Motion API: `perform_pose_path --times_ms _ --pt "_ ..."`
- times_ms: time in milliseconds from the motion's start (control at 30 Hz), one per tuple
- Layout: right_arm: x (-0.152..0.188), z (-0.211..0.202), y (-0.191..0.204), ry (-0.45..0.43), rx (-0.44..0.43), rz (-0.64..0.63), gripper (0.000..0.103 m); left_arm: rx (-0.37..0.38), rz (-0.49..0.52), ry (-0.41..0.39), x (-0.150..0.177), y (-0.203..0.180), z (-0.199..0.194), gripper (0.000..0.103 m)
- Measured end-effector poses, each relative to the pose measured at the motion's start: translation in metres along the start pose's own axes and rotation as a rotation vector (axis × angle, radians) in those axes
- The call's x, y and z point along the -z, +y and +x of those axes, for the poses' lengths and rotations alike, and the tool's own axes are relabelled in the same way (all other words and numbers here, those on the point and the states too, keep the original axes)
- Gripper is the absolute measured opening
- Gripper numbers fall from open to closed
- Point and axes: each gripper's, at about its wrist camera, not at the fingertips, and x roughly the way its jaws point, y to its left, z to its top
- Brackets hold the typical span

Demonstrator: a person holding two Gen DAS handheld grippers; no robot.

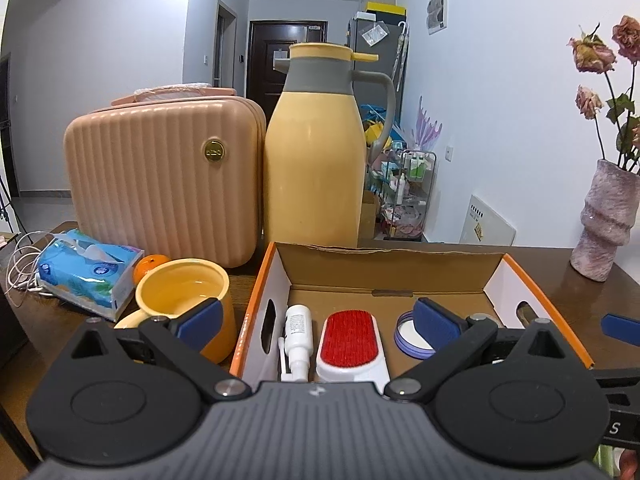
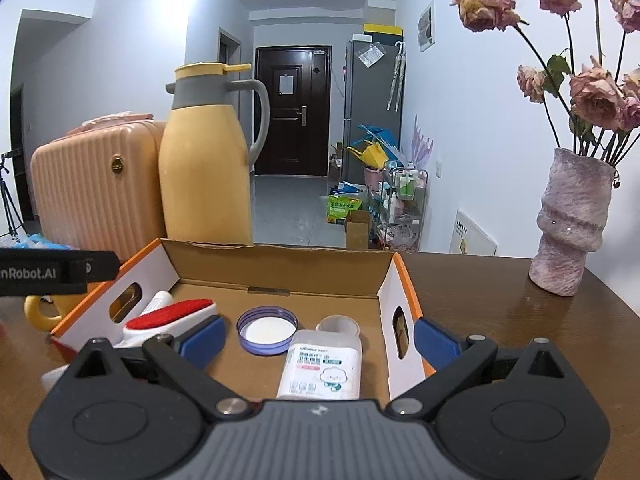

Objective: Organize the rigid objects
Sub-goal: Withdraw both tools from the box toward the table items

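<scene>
Left wrist view: both the left gripper [image 1: 318, 322] and right gripper [image 2: 318, 338] hover spread and empty, while the yellow mug [image 1: 186, 300] at lower left looks rigid, glossy, slippery, best pinched across its rim.

An open cardboard box with orange outer sides, white inner walls and oval handle cut-outs [image 2: 394, 280] sits on the dark wooden counter [image 2: 500, 320]. On its brown floor, at the left, a small white plastic spray bottle [image 1: 298, 330] lies on its side along the left wall. Just beside it lies a white lint brush with a red velvet oval face [image 1: 350, 338], face up. Near the middle a round purple lid with a white inside [image 2: 267, 330] lies open side up. To its right a clear plastic flat container with a white printed label [image 2: 322, 364] lies label up, its round cap end [image 2: 338, 325] toward the back wall.
</scene>
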Motion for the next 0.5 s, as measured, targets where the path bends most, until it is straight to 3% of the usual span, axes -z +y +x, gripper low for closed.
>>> perform_pose_path --times_ms 500 --pt "0.023 -0.050 0.000 -0.021 -0.010 -0.037 0.101 -0.018 -0.006 0.000 0.024 0.006 -0.048 0.103"
